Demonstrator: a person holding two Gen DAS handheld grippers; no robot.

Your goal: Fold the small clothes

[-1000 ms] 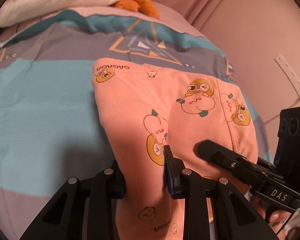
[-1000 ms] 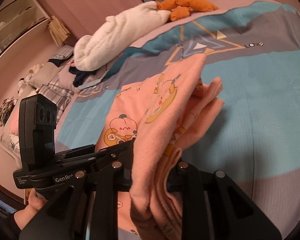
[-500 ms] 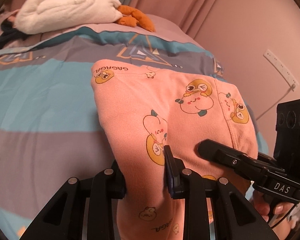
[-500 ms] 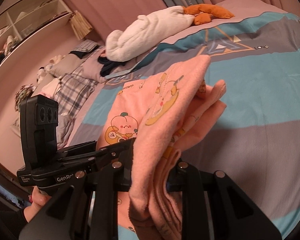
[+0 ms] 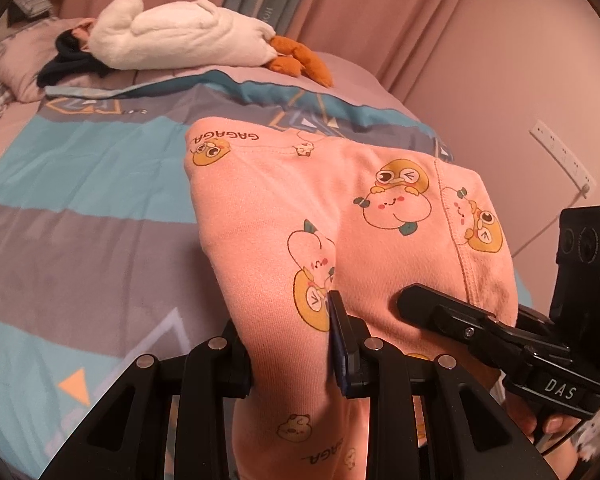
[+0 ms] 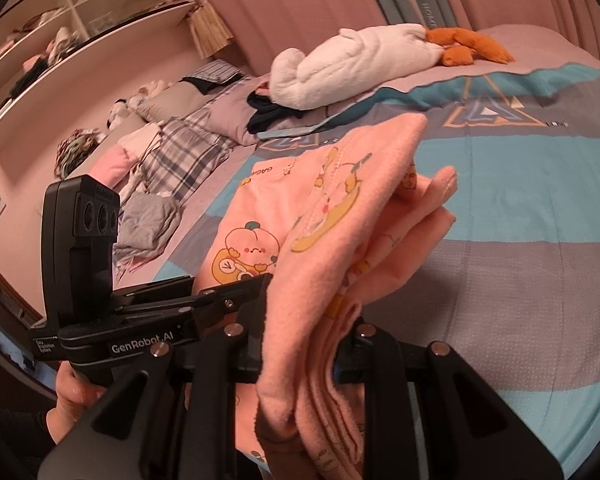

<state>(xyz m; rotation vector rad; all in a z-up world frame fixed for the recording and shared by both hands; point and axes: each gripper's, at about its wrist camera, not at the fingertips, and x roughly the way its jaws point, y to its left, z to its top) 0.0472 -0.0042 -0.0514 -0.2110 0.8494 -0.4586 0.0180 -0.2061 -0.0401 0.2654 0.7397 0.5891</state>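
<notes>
Fabric of the pink garment (image 5: pixel 340 216) looks soft, light, floppy; left gripper (image 5: pixel 292 344) and right gripper (image 6: pixel 304 356) each pinch its bunched near edge.

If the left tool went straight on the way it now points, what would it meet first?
The left tool is already shut on the pink printed garment, which fills the line ahead. Past the cloth it would probably come down on the striped blue and grey duvet; depth there is unclear.
</notes>
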